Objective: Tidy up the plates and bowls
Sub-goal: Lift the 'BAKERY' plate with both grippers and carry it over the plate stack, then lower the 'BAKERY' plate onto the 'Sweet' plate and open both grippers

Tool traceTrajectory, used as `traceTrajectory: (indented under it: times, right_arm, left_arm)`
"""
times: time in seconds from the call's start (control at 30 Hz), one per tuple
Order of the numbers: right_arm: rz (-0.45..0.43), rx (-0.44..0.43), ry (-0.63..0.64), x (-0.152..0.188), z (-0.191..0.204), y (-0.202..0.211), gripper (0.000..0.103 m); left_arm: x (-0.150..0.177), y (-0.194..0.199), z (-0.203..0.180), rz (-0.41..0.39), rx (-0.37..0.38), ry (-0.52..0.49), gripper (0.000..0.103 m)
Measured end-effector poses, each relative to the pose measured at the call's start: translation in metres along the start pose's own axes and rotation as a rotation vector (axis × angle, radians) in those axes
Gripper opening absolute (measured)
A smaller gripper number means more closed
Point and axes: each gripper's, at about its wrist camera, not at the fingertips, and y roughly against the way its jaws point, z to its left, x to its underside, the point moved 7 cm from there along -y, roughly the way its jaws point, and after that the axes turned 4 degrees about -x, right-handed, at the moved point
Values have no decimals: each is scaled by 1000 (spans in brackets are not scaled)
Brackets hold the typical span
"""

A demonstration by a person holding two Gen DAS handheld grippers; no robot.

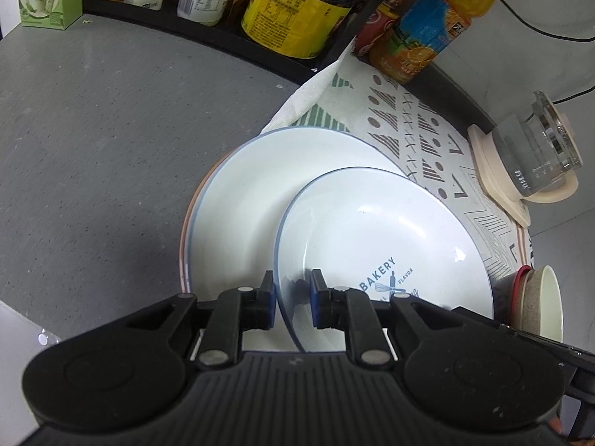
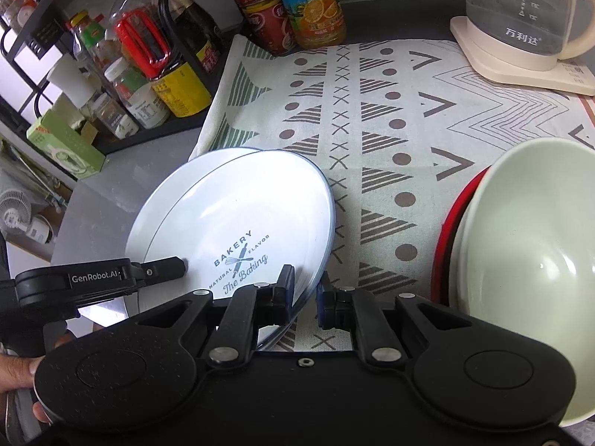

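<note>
A white blue-rimmed plate printed "BAKERY" (image 1: 383,245) is held tilted above a stack of larger white plates (image 1: 253,200). My left gripper (image 1: 293,293) straddles its near rim, with a small gap at each pad. In the right wrist view the same plate (image 2: 238,223) has its right rim between my right gripper's (image 2: 305,293) fingers, also with a gap. The left gripper's finger (image 2: 160,265) reaches the plate's left edge. Stacked bowls, pale green inside with a red one beneath (image 2: 535,260), sit to the right; they also show in the left wrist view (image 1: 539,301).
A patterned cloth (image 2: 409,130) covers the counter under the dishes. A glass kettle on a cream base (image 2: 520,33) stands at the back right. A black rack with bottles and jars (image 2: 148,67) and drink bottles (image 2: 312,3) line the back. Grey counter (image 1: 93,141) lies left.
</note>
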Motion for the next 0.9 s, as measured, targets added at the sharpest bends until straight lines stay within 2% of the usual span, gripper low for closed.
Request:
traceTrajectory:
  times: [0.37, 0.67, 0.7, 0.9]
  right_arm:
    - [25, -6, 33, 5, 4, -9, 13]
    - [62, -28, 28, 13, 8, -16, 19]
    - [63, -31, 31, 15, 9, -16, 22]
    - [42, -34, 35, 16, 9, -6, 25]
  left_arm:
    - [1, 0, 7, -15, -32, 20, 16]
    - [-12, 9, 18, -75, -100, 9, 13]
    - [-14, 10, 18, -81, -107, 8, 11]
    - [-25, 16, 15, -118, -140, -18, 10]
